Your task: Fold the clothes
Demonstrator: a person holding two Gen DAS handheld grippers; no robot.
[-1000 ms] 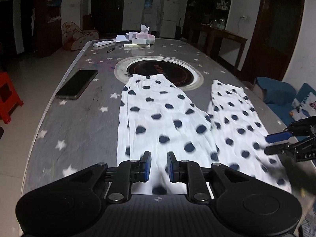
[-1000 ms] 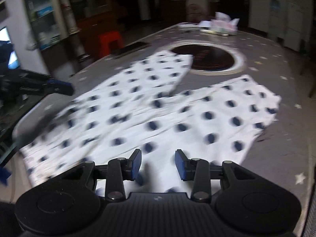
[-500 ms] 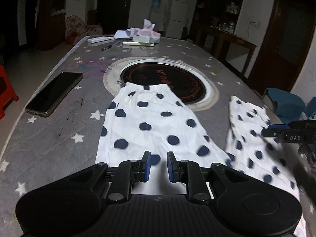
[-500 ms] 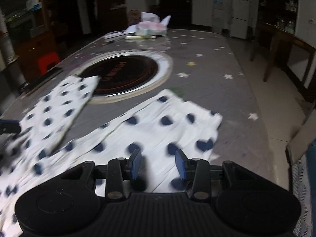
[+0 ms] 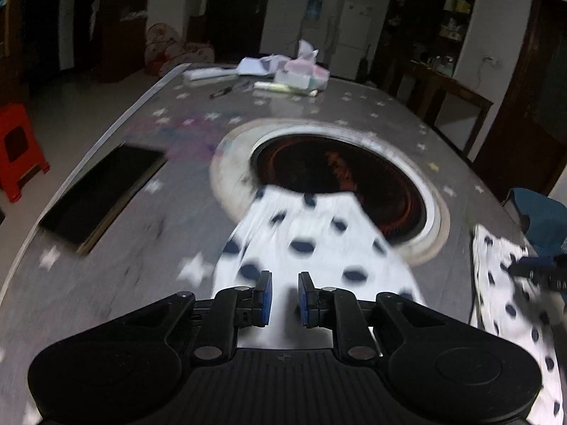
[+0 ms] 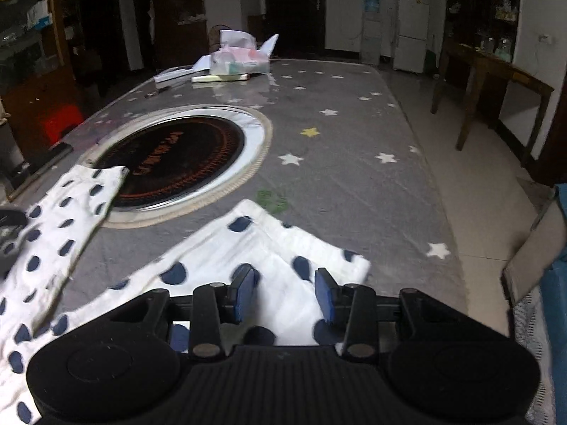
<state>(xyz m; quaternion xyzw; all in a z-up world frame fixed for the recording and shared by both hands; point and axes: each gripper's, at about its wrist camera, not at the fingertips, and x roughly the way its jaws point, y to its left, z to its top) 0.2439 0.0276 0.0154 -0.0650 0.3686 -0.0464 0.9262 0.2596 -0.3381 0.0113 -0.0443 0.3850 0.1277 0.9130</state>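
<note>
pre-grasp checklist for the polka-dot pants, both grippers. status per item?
1. Left gripper open, jaws apart: ok.
2. Right gripper open, jaws apart: ok.
3. Left gripper lined up with its pant leg, cloth seen between the pads: ok.
4. Right gripper over the other leg's hem: ok.
5. Cloth actually between the pads at grasp height: cannot tell, no side view.
6. Phone clear of the pants, apart on the table: ok.
</note>
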